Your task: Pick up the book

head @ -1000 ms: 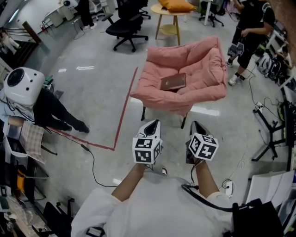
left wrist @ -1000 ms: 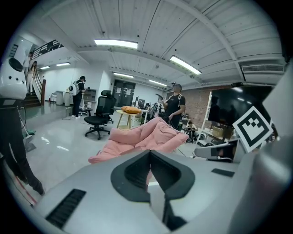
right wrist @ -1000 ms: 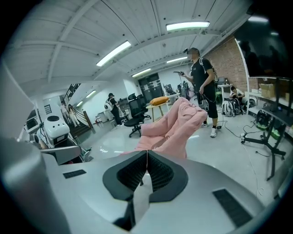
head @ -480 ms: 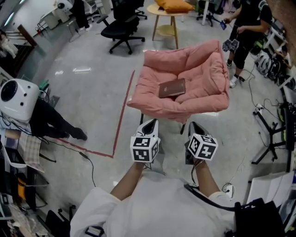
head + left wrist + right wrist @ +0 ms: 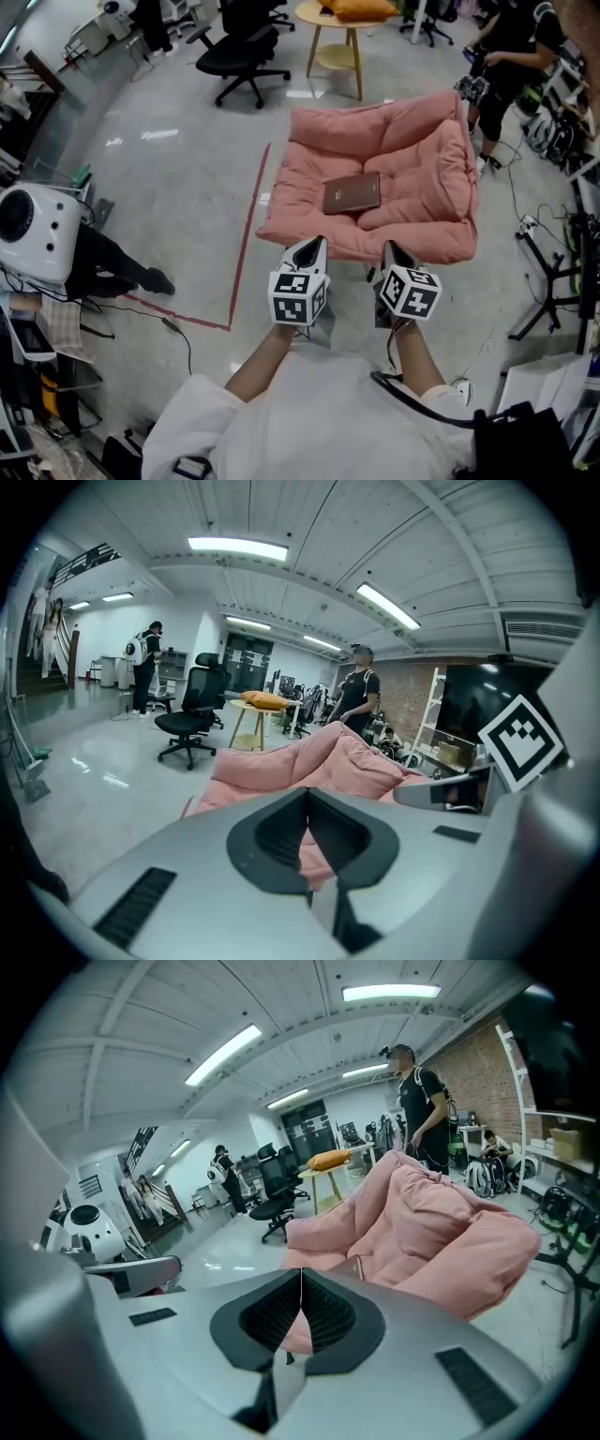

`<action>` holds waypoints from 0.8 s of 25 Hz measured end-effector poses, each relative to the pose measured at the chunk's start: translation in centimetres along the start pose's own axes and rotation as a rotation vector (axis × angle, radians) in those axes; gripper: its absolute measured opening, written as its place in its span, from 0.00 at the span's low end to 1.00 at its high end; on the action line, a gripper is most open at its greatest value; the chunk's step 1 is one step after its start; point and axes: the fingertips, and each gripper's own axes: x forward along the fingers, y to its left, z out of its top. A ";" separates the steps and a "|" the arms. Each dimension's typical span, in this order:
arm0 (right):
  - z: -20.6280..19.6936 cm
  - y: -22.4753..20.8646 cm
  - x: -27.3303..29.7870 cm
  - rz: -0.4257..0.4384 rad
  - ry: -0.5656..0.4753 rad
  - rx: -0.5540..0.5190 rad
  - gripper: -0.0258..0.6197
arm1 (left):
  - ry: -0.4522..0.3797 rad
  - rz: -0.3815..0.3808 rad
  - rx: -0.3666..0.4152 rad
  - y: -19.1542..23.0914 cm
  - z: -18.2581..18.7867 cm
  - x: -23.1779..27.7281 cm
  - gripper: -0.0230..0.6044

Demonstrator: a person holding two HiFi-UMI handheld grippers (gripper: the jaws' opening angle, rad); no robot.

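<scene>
One brown book (image 5: 352, 193) on pink cushioned chair (image 5: 412, 141), grey workshop floor (image 5: 178, 206)

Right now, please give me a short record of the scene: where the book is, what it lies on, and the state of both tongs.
book: brown, closed, lying flat
support: seat of the pink armchair
left tongs: shut, empty, near the chair's front edge
right tongs: shut, empty, beside the left one
contact: neither touches the book
task status: book not yet picked up
</scene>
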 end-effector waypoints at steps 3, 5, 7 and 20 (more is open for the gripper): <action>1.3 -0.2 2.2 -0.012 0.011 0.004 0.09 | 0.009 -0.010 -0.003 1.2 1.2 2.2 0.05; 2.3 -0.4 3.6 -0.021 0.014 0.005 0.09 | 0.012 -0.016 -0.005 2.1 2.1 3.7 0.05; 3.4 -0.4 5.0 -0.027 0.016 0.005 0.09 | 0.011 -0.019 -0.008 3.0 3.1 5.0 0.05; 5.7 -0.6 10.7 -0.059 0.057 0.026 0.09 | 0.058 -0.038 -0.032 7.2 4.7 10.8 0.05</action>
